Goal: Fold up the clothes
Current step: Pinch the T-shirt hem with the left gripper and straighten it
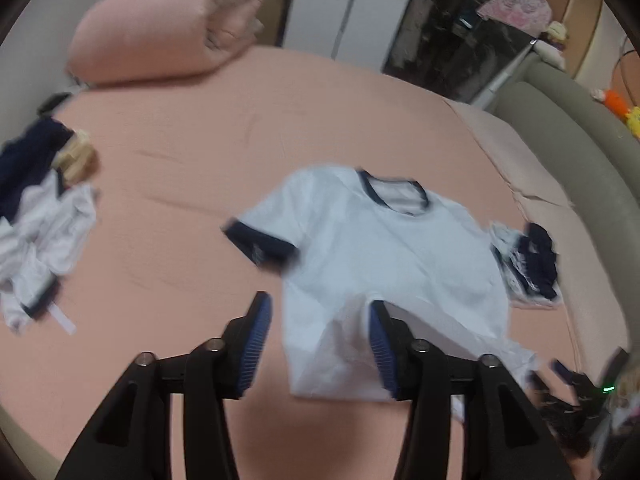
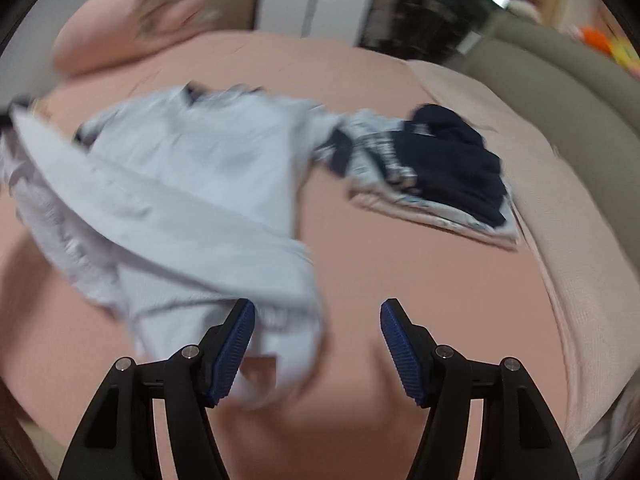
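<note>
A white T-shirt with navy collar and sleeve cuffs (image 1: pixel 384 256) lies spread on the pink bed sheet (image 1: pixel 200 148). My left gripper (image 1: pixel 318 344) is open above the shirt's bottom hem, with the hem between its fingers. In the right wrist view the same shirt (image 2: pixel 192 184) shows blurred, its lower right corner rumpled. My right gripper (image 2: pixel 318 348) is open over that corner; the cloth lies by its left fingertip (image 2: pixel 236 344). The right gripper's black body shows at the lower right of the left wrist view (image 1: pixel 576 396).
A stack of folded navy and white clothes (image 2: pixel 436 172) lies to the right of the shirt, also seen in the left wrist view (image 1: pixel 528 264). A heap of unfolded clothes (image 1: pixel 40 216) lies at the bed's left. A rolled pink quilt (image 1: pixel 168 20) sits at the back. A grey padded bed edge (image 1: pixel 576 148) runs on the right.
</note>
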Motion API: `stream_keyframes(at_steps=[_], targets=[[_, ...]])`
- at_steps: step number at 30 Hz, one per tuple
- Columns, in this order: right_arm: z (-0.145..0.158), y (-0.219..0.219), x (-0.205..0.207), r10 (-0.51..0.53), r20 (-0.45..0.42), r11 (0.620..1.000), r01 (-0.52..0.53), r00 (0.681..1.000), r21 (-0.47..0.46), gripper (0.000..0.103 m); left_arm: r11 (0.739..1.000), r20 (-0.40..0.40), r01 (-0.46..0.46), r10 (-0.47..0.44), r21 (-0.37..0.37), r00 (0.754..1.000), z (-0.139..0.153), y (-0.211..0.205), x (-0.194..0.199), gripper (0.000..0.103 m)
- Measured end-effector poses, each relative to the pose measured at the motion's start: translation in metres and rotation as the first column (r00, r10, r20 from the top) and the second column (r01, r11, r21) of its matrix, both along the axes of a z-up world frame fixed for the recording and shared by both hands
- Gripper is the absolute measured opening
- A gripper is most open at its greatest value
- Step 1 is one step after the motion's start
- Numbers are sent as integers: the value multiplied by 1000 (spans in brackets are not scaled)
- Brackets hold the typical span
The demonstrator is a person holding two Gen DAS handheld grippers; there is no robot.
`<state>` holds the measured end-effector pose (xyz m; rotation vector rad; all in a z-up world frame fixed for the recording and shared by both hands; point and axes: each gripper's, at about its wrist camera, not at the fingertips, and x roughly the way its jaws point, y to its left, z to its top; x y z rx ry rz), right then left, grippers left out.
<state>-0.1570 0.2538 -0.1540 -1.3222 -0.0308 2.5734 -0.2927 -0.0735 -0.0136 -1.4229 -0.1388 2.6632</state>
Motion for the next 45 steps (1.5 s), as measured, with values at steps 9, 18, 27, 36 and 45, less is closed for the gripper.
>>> stream_keyframes(at_steps=[9, 18, 27, 36, 45], targets=[[-11, 14, 2, 98, 140, 973, -65, 985, -221, 66, 989, 57, 104, -98, -106, 994, -21, 5, 35, 50], [-30, 32, -2, 4, 138, 938, 44, 990, -343, 70, 965, 96, 180, -164, -189, 982, -68, 21, 54, 50], [-34, 18, -5, 56, 167, 909, 19, 984, -417, 75, 993, 122, 37, -23, -113, 992, -87, 6, 16, 50], [-33, 16, -12, -24, 71, 905, 52, 997, -422, 4, 1000, 16, -11, 11, -21, 1000, -59, 5, 23, 2], [11, 60, 17, -40, 27, 876, 48, 999, -481, 10, 1000, -41, 0, 1, 19, 999, -12, -31, 93, 2]])
